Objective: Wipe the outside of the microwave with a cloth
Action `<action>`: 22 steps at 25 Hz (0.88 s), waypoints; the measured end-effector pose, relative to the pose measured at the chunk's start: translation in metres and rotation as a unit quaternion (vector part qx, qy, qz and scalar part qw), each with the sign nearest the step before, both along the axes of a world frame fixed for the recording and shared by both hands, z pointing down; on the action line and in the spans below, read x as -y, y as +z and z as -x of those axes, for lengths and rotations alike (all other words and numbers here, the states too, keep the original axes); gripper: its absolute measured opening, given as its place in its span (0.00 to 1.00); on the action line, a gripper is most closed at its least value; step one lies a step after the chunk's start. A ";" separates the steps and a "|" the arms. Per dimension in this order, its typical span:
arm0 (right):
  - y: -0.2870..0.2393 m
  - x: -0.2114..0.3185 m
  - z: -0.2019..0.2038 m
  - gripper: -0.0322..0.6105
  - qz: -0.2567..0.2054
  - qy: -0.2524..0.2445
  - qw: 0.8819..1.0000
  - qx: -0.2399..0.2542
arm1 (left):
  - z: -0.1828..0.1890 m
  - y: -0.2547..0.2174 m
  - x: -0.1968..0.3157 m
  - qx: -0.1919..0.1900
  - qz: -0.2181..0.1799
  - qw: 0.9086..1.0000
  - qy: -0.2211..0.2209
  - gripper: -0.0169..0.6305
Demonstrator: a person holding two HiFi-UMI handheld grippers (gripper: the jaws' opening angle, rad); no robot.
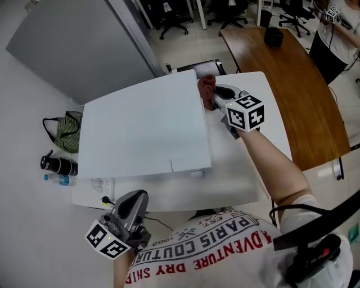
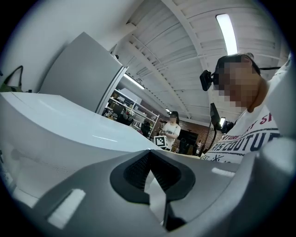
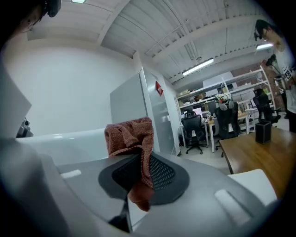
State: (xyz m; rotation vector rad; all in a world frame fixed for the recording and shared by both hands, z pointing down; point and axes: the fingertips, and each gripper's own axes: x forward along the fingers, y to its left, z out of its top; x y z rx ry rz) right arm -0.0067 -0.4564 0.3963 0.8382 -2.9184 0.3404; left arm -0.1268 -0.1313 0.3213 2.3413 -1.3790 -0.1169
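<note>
The white microwave [image 1: 143, 126] stands on a white table [image 1: 247, 169], its flat top filling the middle of the head view. My right gripper [image 1: 212, 97] is at the microwave's far right corner, shut on a rust-red cloth [image 1: 206, 88]. That cloth [image 3: 132, 136] bunches above the closed jaws in the right gripper view, beside the microwave's side wall [image 3: 64, 143]. My left gripper [image 1: 136, 201] hangs low at the table's near edge, shut with nothing in it. Just past its jaws, the left gripper view shows the microwave [image 2: 60, 125].
A brown wooden table [image 1: 292, 84] lies to the right. On the floor at the left are a green bag [image 1: 66, 130], a black flask [image 1: 56, 165] and a water bottle [image 1: 61, 180]. A grey panel [image 1: 67, 45] leans behind. Office chairs [image 1: 169, 17] stand at the back.
</note>
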 end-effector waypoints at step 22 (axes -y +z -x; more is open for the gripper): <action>0.015 -0.045 -0.086 0.11 -0.012 0.036 0.999 0.021 | -0.053 0.008 0.012 0.003 -0.003 0.999 0.050 0.03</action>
